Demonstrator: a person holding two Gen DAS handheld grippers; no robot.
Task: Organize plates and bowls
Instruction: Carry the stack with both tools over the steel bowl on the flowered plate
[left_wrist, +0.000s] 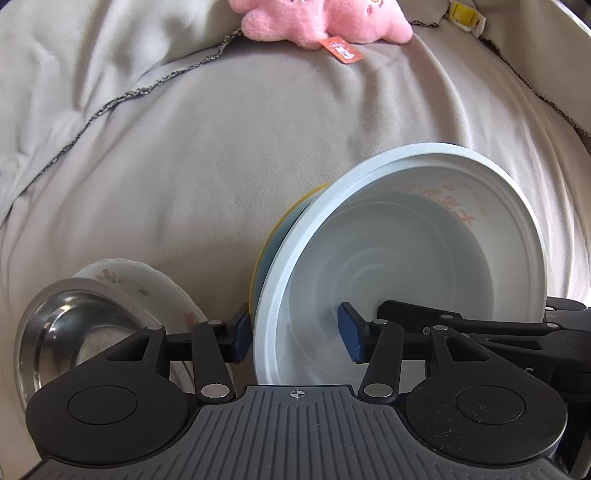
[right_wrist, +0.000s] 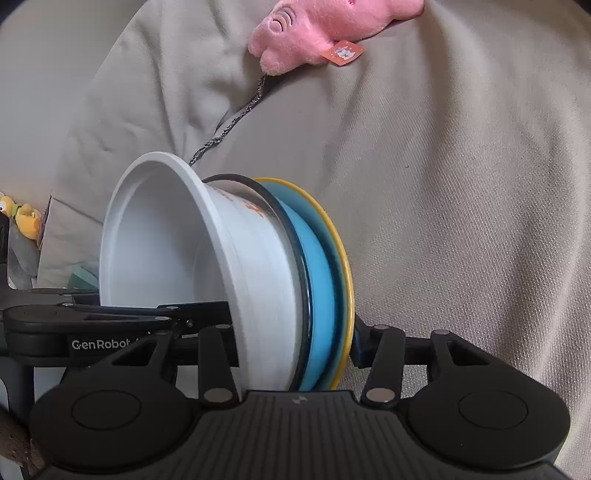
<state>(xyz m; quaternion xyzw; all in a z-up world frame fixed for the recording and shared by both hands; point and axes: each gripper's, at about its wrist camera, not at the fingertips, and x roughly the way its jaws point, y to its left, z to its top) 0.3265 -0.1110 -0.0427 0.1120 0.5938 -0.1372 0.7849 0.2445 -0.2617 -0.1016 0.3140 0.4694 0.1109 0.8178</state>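
Observation:
A white plastic bowl (left_wrist: 424, 243) with orange lettering is nested in a stack with a blue plate (right_wrist: 317, 295) and a yellow plate (right_wrist: 345, 266); a dark rim shows between bowl and blue plate. The stack is tipped on edge above the beige cloth. My left gripper (left_wrist: 295, 332) has one blue pad inside the bowl and one outside its wall, with a gap around the wall. My right gripper (right_wrist: 295, 343) is shut on the stack, fingers inside the bowl and behind the yellow plate. It also shows in the left wrist view (left_wrist: 498, 325). A steel bowl (left_wrist: 70, 328) sits in a floral bowl (left_wrist: 147, 284) at lower left.
A pink plush toy (left_wrist: 325, 18) with an orange tag lies at the far edge of the beige cushion (left_wrist: 221, 147), also in the right wrist view (right_wrist: 314, 33). A yellow item (left_wrist: 463, 14) lies at the far right. A small yellow toy (right_wrist: 22, 218) sits at the left.

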